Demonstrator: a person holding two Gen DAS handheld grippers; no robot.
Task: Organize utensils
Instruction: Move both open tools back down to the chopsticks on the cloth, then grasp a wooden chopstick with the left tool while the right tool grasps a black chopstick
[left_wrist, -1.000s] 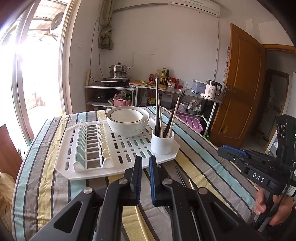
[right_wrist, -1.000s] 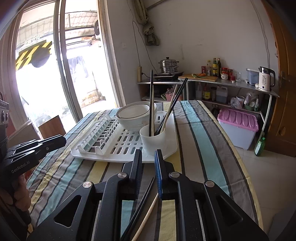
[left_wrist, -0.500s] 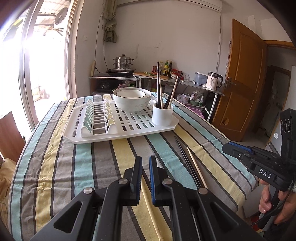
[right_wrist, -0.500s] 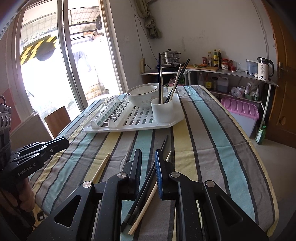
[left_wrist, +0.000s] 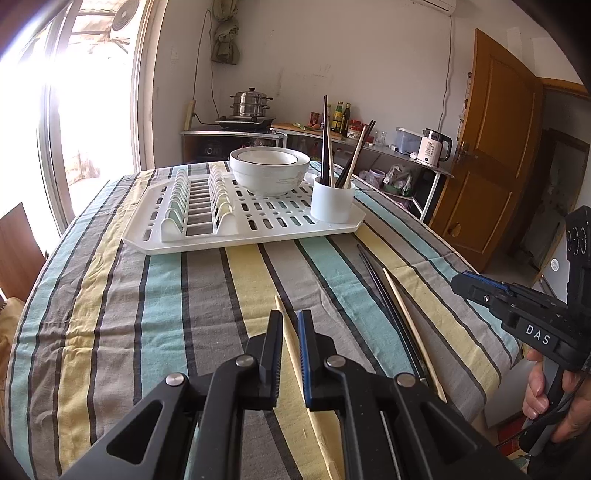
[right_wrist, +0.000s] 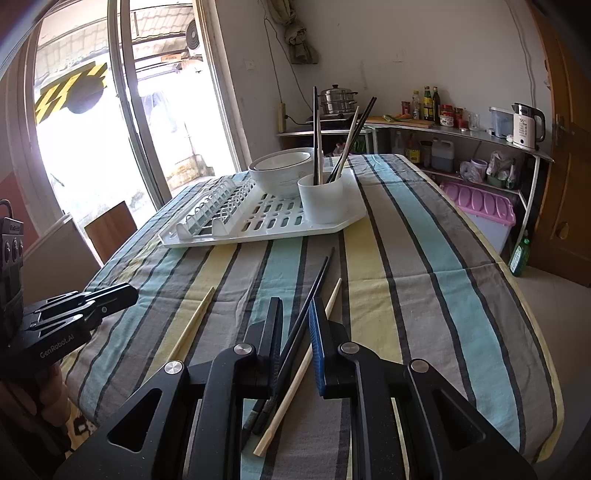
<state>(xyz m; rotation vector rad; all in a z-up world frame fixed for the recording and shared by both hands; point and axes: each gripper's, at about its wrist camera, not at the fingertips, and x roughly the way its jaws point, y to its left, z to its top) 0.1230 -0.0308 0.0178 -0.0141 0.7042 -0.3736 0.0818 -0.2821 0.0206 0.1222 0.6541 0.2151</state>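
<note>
Light, stiff, slippery chopsticks (right_wrist: 295, 332) near the cup (right_wrist: 325, 197) want mid-shaft pinches; both grippers' fingers (left_wrist: 273, 332) stand open, empty.

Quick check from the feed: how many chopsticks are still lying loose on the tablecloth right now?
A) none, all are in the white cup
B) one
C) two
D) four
D: the right wrist view shows two black chopsticks and a wooden chopstick lying together, plus a lone wooden chopstick farther left, all on the tablecloth.
</note>
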